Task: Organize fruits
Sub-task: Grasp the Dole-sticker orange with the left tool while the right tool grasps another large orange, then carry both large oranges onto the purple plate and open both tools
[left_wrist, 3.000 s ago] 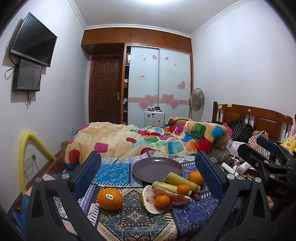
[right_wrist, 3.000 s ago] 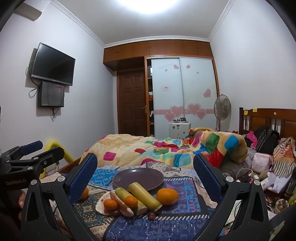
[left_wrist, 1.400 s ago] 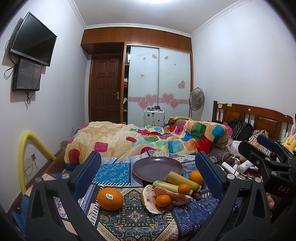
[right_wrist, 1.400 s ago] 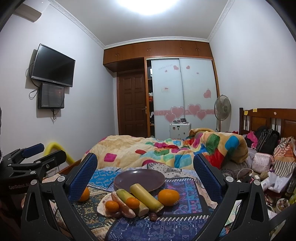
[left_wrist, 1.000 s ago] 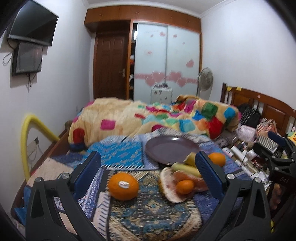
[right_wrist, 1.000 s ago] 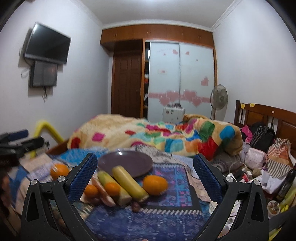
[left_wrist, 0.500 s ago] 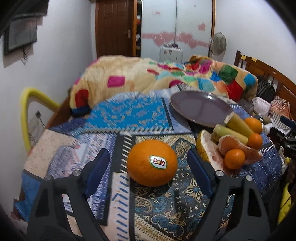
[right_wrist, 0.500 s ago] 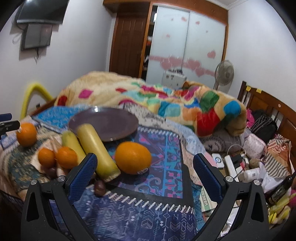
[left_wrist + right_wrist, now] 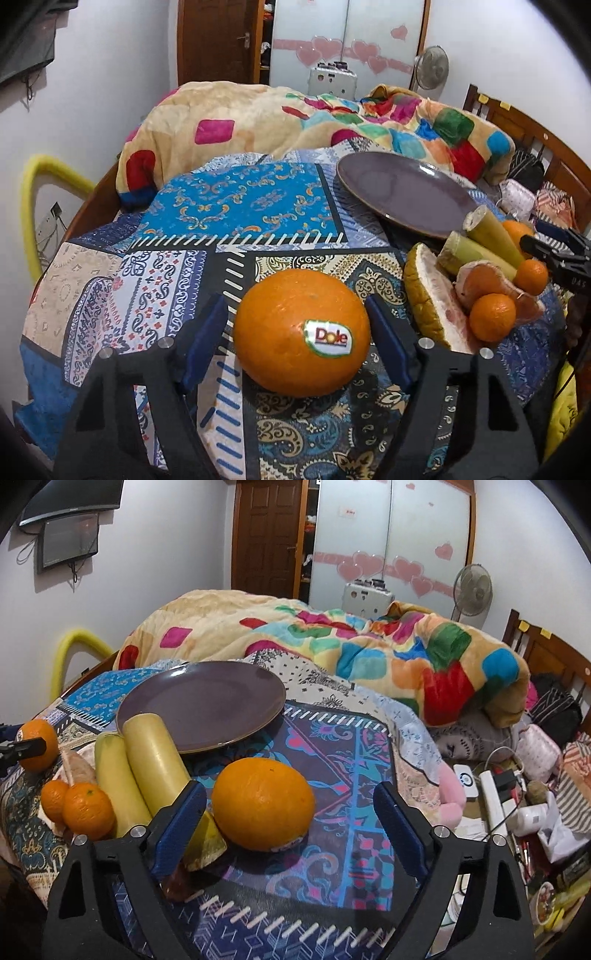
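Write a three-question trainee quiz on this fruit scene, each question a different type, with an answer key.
1. True or false: the purple plate already holds fruit.
2. Multiple choice: the left gripper brackets which fruit? A) a sugarcane piece B) the stickered orange C) a small tangerine
3. Fill in: the right gripper is open around the plain ____.

Key: 1 false; 2 B; 3 orange.

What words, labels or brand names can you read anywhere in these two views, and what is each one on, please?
"Dole": sticker on the large orange between the left gripper's open fingers.
"DAS": printed on the right gripper's body, seen at the left view's right edge; partly cut off.
Sticker under the other orange: unreadable.
Wardrobe door note: too small.
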`<control>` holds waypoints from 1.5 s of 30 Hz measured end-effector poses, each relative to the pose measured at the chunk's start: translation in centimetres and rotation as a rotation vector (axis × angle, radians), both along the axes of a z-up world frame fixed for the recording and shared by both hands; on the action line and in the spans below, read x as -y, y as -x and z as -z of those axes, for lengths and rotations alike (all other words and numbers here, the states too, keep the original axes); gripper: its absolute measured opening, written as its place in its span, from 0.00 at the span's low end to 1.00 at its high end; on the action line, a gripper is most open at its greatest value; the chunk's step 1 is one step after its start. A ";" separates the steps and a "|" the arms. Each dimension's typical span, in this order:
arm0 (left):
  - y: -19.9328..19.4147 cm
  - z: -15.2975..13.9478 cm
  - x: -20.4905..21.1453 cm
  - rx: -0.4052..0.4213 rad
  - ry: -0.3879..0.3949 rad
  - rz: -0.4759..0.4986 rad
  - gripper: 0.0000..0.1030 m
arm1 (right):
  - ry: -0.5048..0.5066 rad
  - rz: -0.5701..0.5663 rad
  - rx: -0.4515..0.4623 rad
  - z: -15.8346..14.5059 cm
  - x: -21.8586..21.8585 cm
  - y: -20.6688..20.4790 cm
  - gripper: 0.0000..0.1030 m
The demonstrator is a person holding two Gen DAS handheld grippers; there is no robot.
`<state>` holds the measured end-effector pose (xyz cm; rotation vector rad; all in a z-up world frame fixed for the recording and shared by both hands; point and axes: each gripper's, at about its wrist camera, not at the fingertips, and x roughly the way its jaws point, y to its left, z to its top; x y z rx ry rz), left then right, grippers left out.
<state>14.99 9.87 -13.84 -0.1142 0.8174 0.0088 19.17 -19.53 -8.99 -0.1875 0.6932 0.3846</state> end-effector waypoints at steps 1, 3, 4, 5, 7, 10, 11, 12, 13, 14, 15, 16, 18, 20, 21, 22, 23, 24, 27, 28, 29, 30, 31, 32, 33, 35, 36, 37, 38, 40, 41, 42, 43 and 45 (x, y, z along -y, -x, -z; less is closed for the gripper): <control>-0.2 0.3 0.1 -0.007 -0.003 0.004 0.72 | -0.002 -0.004 -0.011 0.2 -0.1 -0.2 0.86; -0.4 0.6 0.1 -0.017 0.005 0.009 0.71 | -0.006 -0.014 -0.033 0.4 -0.3 -0.6 0.82; -0.6 0.7 0.0 -0.024 0.006 0.010 0.69 | -0.017 -0.019 -0.041 0.4 -0.2 -0.7 0.80; -0.6 0.8 -0.1 -0.028 0.013 0.012 0.68 | -0.022 -0.022 -0.052 0.4 -0.2 -1.0 0.80; -0.8 0.9 -0.2 -0.031 0.008 0.014 0.68 | -0.033 -0.027 -0.075 0.4 -0.1 -1.3 0.80; -0.8 0.8 -0.2 -0.026 -0.010 0.016 0.68 | -0.050 -0.037 -0.111 0.5 -0.2 -2.1 0.78; -0.8 0.8 -0.1 -0.025 -0.015 0.017 0.68 | -0.058 -0.041 -0.125 0.6 -0.2 -2.3 0.75; -0.8 0.8 -0.1 -0.024 -0.018 0.017 0.68 | -0.069 -0.048 -0.141 0.7 -0.2 -2.4 0.73; -0.9 0.8 -0.1 -0.024 -0.020 0.017 0.67 | -0.084 -0.057 -0.161 0.9 -0.2 -2.6 0.67; -0.9 0.8 -0.1 -0.025 -0.021 0.018 0.67 | -0.094 -0.064 -0.175 1.0 -0.3 -2.8 0.60; -0.9 0.8 -0.1 -0.026 -0.021 0.018 0.67 | -0.096 -0.064 -0.179 1.0 -0.4 -2.8 0.60; -0.9 0.7 -0.1 -0.028 -0.027 0.018 0.67 | -0.089 -0.062 -0.172 1.0 -0.6 -2.7 0.60; -1.0 0.6 0.0 -0.032 -0.027 0.019 0.67 | -0.078 -0.059 -0.162 0.9 -0.8 -2.5 0.60; -1.1 0.4 0.1 -0.032 -0.026 0.020 0.67 | -0.076 -0.055 -0.160 0.8 -0.8 -2.4 0.60; -1.2 0.2 0.1 -0.029 -0.027 0.020 0.67 | -0.074 -0.054 -0.158 0.8 -0.8 -2.4 0.60; -1.3 0.0 0.1 -0.025 -0.033 0.019 0.67 | -0.069 -0.051 -0.153 0.8 -0.8 -2.3 0.59; -1.3 -0.3 0.1 -0.019 -0.036 0.018 0.67 | -0.066 -0.051 -0.150 0.7 -0.8 -2.3 0.59; -1.4 -0.6 0.2 -0.012 -0.040 0.019 0.67 | -0.060 -0.048 -0.143 0.6 -0.8 -2.2 0.59; -1.7 -1.7 0.5 0.012 -0.048 0.025 0.67 | -0.064 -0.045 -0.130 0.2 -0.6 -2.2 0.59; -1.8 -2.1 0.7 0.023 -0.049 0.028 0.67 | -0.071 -0.047 -0.125 -0.1 -0.5 -2.3 0.59; -2.0 -2.5 0.8 0.031 -0.050 0.030 0.67 | -0.074 -0.046 -0.118 -0.4 -0.5 -2.3 0.59; -2.1 -2.8 0.9 0.040 -0.051 0.033 0.67 | -0.076 -0.046 -0.107 -0.7 -0.4 -2.3 0.59; -2.3 -3.3 1.1 0.049 -0.050 0.035 0.67 | -0.076 -0.045 -0.099 -1.0 -0.4 -2.4 0.59; -2.5 -3.7 1.2 0.059 -0.050 0.036 0.67 | -0.079 -0.043 -0.091 -1.3 -0.4 -2.4 0.59; -2.7 -4.1 1.4 0.068 -0.051 0.038 0.67 | -0.081 -0.043 -0.081 -1.7 -0.4 -2.5 0.59; -3.3 -4.9 1.7 0.086 -0.051 0.044 0.67 | -0.087 -0.045 -0.063 -2.4 -0.4 -2.6 0.59; -3.4 -5.2 1.9 0.092 -0.049 0.046 0.67 | -0.090 -0.047 -0.052 -2.7 -0.4 -2.7 0.59; -3.8 -5.5 2.1 0.100 -0.048 0.049 0.67 | -0.093 -0.047 -0.039 -3.2 -0.5 -2.7 0.59; -4.1 -5.9 2.3 0.108 -0.048 0.051 0.67 | -0.095 -0.046 -0.025 -3.6 -0.5 -2.8 0.59; -4.7 -6.6 2.6 0.125 -0.044 0.058 0.67 | -0.099 -0.047 -0.004 -4.3 -0.6 -3.0 0.59; -5.1 -7.0 2.8 0.134 -0.043 0.062 0.67 | -0.101 -0.048 0.008 -4.7 -0.7 -3.1 0.59; -5.3 -7.2 3.1 0.140 -0.043 0.064 0.67 | -0.103 -0.048 0.016 -4.9 -0.7 -3.2 0.59; -5.7 -7.6 3.4 0.149 -0.045 0.066 0.67 | -0.107 -0.048 0.029 -5.3 -0.8 -3.4 0.59; -6.3 -8.1 3.9 0.161 -0.051 0.071 0.67 | -0.113 -0.050 0.043 -5.8 -1.0 -3.7 0.59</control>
